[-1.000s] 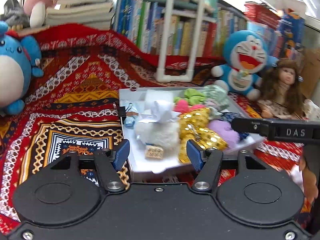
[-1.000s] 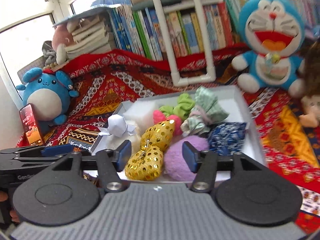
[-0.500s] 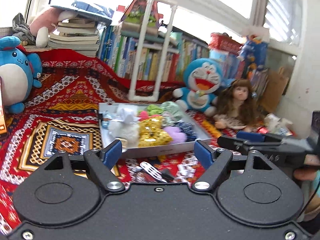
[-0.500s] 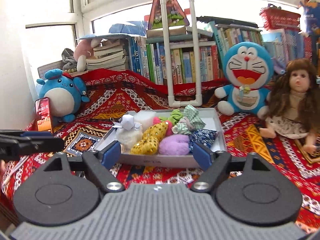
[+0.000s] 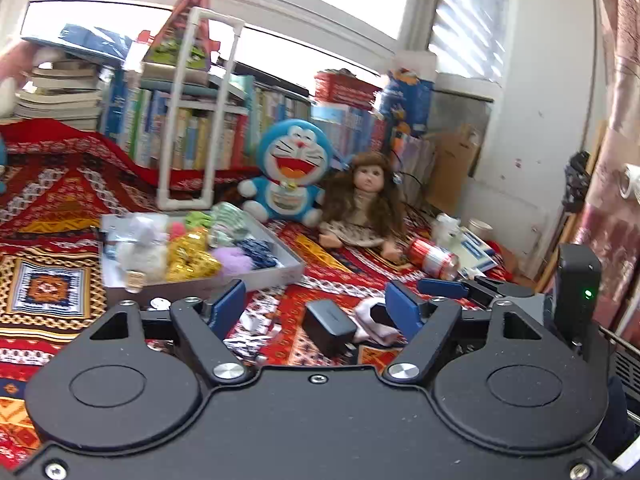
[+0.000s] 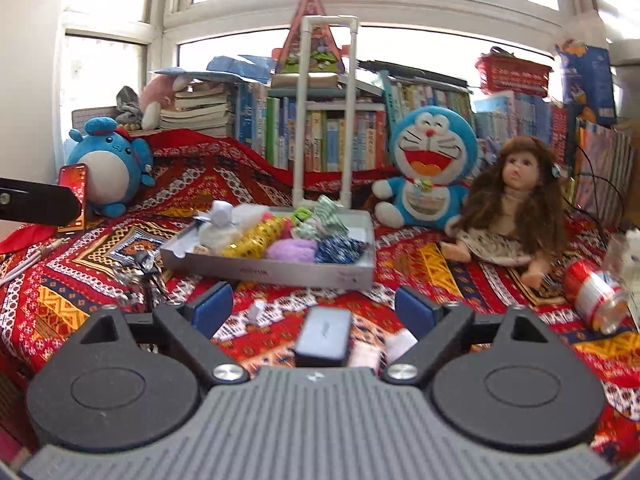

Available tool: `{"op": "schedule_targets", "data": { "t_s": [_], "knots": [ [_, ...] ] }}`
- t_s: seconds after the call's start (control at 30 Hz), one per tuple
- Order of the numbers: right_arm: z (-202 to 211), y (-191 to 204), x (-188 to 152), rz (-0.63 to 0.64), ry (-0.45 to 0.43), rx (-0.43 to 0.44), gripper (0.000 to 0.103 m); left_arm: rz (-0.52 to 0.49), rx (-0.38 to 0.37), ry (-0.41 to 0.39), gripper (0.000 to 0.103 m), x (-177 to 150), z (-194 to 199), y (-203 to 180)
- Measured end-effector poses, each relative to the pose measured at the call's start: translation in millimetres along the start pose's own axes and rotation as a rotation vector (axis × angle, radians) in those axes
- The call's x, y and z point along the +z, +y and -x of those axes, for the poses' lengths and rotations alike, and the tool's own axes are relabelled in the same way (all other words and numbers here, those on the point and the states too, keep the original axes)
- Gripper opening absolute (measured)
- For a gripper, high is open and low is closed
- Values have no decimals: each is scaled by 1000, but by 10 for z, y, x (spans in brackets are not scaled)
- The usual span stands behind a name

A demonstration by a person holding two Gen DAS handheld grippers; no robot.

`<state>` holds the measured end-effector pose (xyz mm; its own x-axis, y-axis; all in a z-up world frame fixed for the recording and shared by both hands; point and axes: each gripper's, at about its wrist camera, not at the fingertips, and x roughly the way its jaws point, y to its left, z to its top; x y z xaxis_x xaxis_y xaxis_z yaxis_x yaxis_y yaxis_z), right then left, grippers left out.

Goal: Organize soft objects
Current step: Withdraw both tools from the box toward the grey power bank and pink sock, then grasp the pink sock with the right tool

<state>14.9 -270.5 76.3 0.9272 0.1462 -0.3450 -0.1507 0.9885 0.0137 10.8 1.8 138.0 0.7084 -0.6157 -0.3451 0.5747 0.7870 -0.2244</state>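
Note:
A grey tray [image 6: 272, 270] on the patterned cloth holds soft items: a white fluffy piece [image 6: 218, 224], a gold sequin piece [image 6: 256, 236], a purple pompom [image 6: 292, 250] and a blue scrunchie [image 6: 340, 250]. The same tray [image 5: 280, 270] shows at the left in the left wrist view. My right gripper [image 6: 314, 312] hangs well short of the tray, its jaws opening and empty. My left gripper [image 5: 316, 308] is also back from the tray, its jaws closing slightly with nothing gripped. A black charger block [image 6: 324, 334] lies on the cloth beneath both.
A Doraemon plush [image 6: 432, 168] and a doll [image 6: 516, 200] sit behind and right of the tray. A round blue plush [image 6: 108, 164] and a phone [image 6: 74, 196] stand far left. A red can [image 6: 596, 296] lies right. Books and a white pipe frame [image 6: 324, 112] line the back.
Both grippers have drawn back from the tray, which now looks smaller and farther away. Both pairs of jaws stand wider than a second ago. The left view has swung right.

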Motion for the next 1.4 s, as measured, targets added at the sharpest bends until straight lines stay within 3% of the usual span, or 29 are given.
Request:
{"op": "schedule_targets", "data": {
  "t_s": [0.17, 0.23, 0.53, 0.8, 0.97, 1.1, 1.4],
  "knots": [
    [46, -239, -87, -79, 16, -71, 93, -6, -28, 57, 62, -64, -185, -200],
    [46, -336, -112, -110, 27, -100, 93, -10, -40, 85, 50, -86, -274, -265],
    [-207, -745, -187, -241, 147, -114, 71, -71, -131, 207, 28, -298, -731, -716],
    [-312, -986, -290, -353, 175, -38, 67, -205, -18, 227, 24, -597, -1261, -1145],
    [-417, -1120, -298, -405, 195, 6, 62, -184, 12, 286, 18, -775, -1635, -1188],
    [-476, -1235, -340, -458, 202, 34, 60, -152, 101, 258, 18, -854, -1813, -1173],
    [-498, -1253, -356, -466, 200, 56, 60, -37, 213, 207, 18, -826, -2052, -1007]
  ]
}}
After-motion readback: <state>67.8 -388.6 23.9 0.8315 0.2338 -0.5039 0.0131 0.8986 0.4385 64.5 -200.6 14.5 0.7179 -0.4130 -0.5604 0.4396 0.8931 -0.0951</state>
